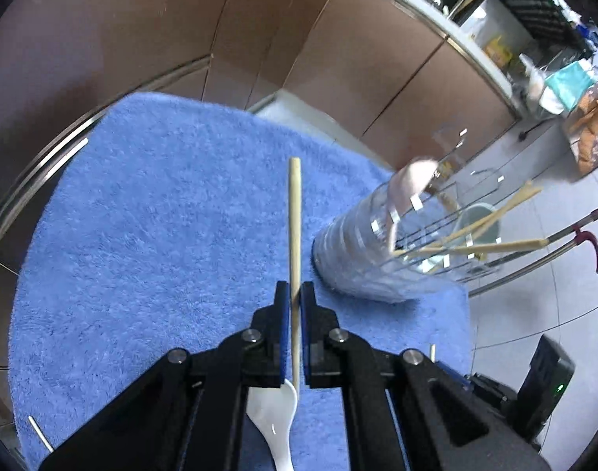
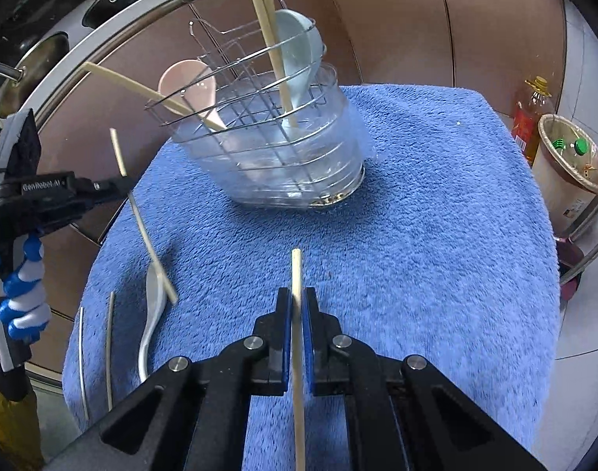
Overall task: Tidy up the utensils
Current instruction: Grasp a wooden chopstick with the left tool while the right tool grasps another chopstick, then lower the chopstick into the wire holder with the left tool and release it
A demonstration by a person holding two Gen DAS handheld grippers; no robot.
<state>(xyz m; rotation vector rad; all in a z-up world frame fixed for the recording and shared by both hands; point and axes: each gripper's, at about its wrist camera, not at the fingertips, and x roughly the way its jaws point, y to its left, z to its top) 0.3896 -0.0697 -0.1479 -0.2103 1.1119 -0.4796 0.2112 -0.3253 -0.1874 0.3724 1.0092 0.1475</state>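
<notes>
My left hand-held gripper (image 1: 295, 294) is clamped on a wooden chopstick (image 1: 295, 235) that runs up the middle of its frame over the blue towel (image 1: 141, 235). My right hand-held gripper (image 2: 297, 302) pinches a second chopstick (image 2: 297, 314) the same way. The wire utensil basket (image 2: 259, 117) in its clear tub stands at the upper centre of the right frame, holding a pink spoon (image 2: 189, 86), a pale blue spoon (image 2: 299, 51) and more chopsticks. A white spoon (image 2: 151, 314) lies on the towel at lower left, beside two loose chopsticks (image 2: 109, 349).
</notes>
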